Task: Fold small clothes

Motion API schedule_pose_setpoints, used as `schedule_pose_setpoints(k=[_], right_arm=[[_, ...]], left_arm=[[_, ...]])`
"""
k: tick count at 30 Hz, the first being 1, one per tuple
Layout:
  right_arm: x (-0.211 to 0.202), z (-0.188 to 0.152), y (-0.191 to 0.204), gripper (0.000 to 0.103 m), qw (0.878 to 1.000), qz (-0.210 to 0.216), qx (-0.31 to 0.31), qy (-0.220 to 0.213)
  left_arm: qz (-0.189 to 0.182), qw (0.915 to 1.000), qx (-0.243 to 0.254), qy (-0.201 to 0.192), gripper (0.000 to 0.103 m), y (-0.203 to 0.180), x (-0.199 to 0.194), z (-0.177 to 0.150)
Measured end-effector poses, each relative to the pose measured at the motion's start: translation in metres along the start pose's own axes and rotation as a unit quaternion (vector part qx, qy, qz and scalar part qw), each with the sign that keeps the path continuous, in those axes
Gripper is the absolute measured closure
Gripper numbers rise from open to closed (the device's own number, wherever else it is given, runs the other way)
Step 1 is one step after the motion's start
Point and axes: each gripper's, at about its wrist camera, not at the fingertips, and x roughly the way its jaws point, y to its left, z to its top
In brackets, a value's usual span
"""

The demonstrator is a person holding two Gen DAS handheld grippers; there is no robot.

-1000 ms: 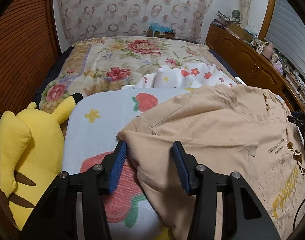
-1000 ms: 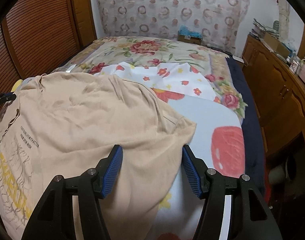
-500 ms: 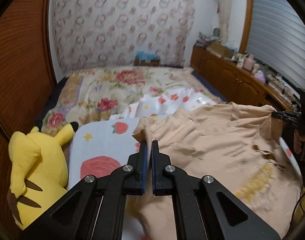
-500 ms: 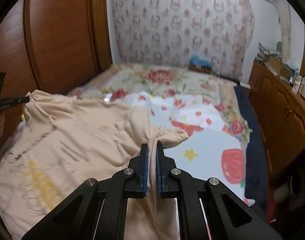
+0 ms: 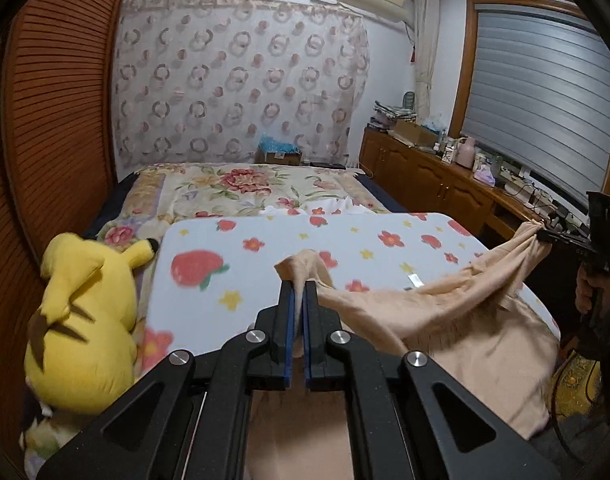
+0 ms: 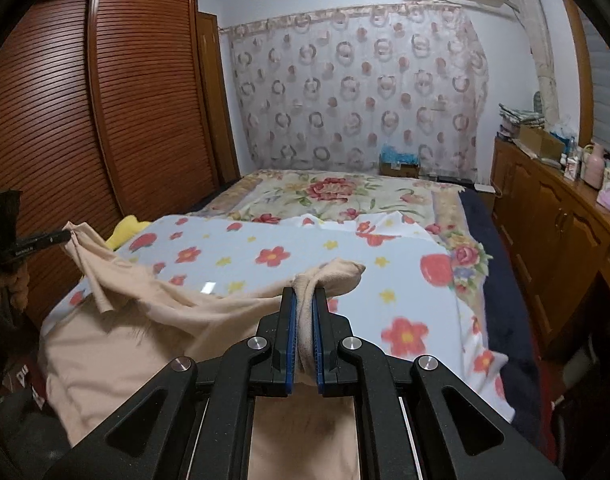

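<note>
Stretched between left gripper (image 5: 299, 300) and right gripper (image 6: 303, 308), T-shirt (image 5: 445, 312), sagging over blanket (image 5: 265, 256) on bed (image 5: 241, 184). Left of blanket, Pikachu plush (image 5: 85, 312), against wardrobe (image 6: 137, 100). Right of bed, cabinet (image 5: 433, 180). Behind bed, curtain (image 5: 233, 80).

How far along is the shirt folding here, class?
Done: both claws have gripped the shirt. The left claw and the right claw are each shut on a bunched corner. In hand: the shirt hangs between them above the blanket. Left: no fold shows yet, so every fold remains.
</note>
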Motion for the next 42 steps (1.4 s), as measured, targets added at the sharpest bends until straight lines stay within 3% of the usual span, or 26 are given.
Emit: schedule_pose_setpoints(k=[8,12,14,16,20,22,29,34,42], right_arm=[[-0.058,-0.020,0.009,0.096,1.000,-0.007,0.001,0.010],[-0.070,-0.030,0.021,0.096,0.999,0.001,0.001,0.048],[-0.063,-0.038,0.022,0.096,0.997,0.001,0.000,0.072],[-0.055,-0.041,0.021,0.088,0.996,0.000,-0.003,0.085],[-0.046,-0.032,0.016,0.069,0.996,-0.032,-0.006,0.085],[-0.043,-0.027,0.017,0.054,0.996,-0.040,-0.012,0.078],[0.000,-0.031,0.014,0.050,0.994,-0.055,-0.014,0.088],[0.029,-0.035,0.001,0.048,0.991,-0.056,-0.004,0.120],[0.061,-0.048,-0.020,0.048,0.984,-0.055,0.022,0.166]], left_arm=[[0.008,0.9998,-0.011,-0.012,0.099,0.002,-0.049,-0.019],[0.011,0.9999,-0.008,0.009,0.097,-0.001,-0.048,-0.031],[0.018,0.9997,-0.003,0.015,0.084,0.002,-0.046,-0.037],[0.023,0.9995,-0.006,0.019,0.054,0.007,-0.043,-0.039],[0.028,0.9993,-0.003,0.024,0.041,0.011,-0.034,-0.036],[0.037,0.9990,0.004,0.026,0.036,0.012,-0.025,-0.032],[0.045,0.9968,0.012,0.065,0.036,0.023,0.022,-0.028],[0.044,0.9932,0.013,0.107,0.036,0.028,0.056,-0.040],[0.037,0.9878,-0.001,0.151,0.036,0.035,0.079,-0.058]])
